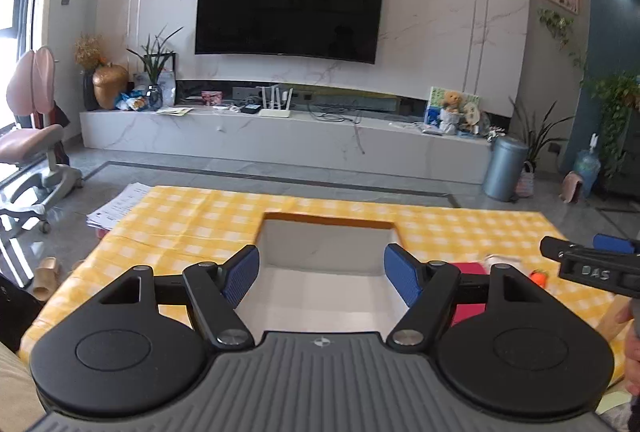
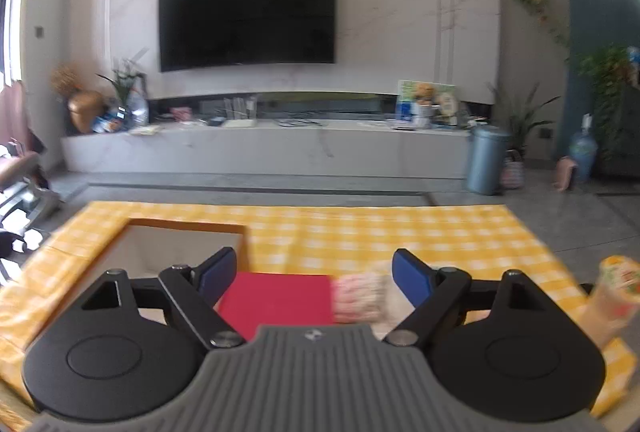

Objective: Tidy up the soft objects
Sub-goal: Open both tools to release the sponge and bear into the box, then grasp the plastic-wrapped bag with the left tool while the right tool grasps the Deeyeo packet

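Observation:
An open box (image 1: 328,244) with an orange rim and white inside stands on the yellow checked cloth (image 1: 180,216). My left gripper (image 1: 320,272) is open and empty, right over the box. My right gripper (image 2: 314,274) is open and empty above a red folded cloth (image 2: 280,296) and a pink and white knitted soft piece (image 2: 360,296). The box (image 2: 184,240) lies to the left of it. The red cloth (image 1: 468,268) and the right gripper's fingers (image 1: 592,256) also show in the left wrist view.
A small orange item (image 1: 538,278) lies on the cloth at right. A colourful tube-like pack (image 2: 616,292) sits at the right edge. Papers (image 1: 120,207) lie at the table's far left corner. Beyond are a TV wall, a bin (image 1: 504,167) and a chair (image 1: 36,151).

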Demonstrator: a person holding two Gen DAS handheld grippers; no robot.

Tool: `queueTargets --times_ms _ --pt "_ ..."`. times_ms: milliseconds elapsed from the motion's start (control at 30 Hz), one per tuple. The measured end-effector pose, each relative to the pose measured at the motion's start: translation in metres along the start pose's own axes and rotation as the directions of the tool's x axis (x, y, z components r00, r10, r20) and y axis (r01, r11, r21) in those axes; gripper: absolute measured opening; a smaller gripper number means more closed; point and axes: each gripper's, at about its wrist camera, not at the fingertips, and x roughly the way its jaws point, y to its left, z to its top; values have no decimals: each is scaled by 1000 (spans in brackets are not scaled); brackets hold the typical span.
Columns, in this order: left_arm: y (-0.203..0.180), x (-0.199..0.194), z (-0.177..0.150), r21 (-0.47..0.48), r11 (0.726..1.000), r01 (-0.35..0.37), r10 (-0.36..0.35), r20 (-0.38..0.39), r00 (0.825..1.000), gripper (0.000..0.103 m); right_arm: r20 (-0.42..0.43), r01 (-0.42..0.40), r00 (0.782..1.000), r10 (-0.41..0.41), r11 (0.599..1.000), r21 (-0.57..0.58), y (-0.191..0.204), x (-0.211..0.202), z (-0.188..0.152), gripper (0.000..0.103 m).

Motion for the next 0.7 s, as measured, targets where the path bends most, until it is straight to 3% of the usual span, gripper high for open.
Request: queueTargets --times_ms 67,200,300,500,633,700 --pt "-18 -5 3 14 999 32 -32 16 999 83 -15 52 999 -52 999 -6 -19 0 6 83" --pt "-59 -4 2 49 995 86 -88 32 996 83 -48 18 999 -16 999 41 -67 -2 14 83" --pt "-89 7 -5 73 990 122 -123 5 992 83 -109 83 991 -79 996 32 -95 9 16 83" --pt "-135 44 -28 73 978 194 -191 -53 980 83 -221 199 958 -185 979 45 -148 51 -21 83" --pt "-169 67 -51 129 957 259 -245 -110 963 83 -300 127 952 -68 975 183 -180 82 -57 77" --pt "-188 78 -64 154 946 285 -264 -145 954 83 -364 129 931 -22 953 273 -197 99 -66 77"
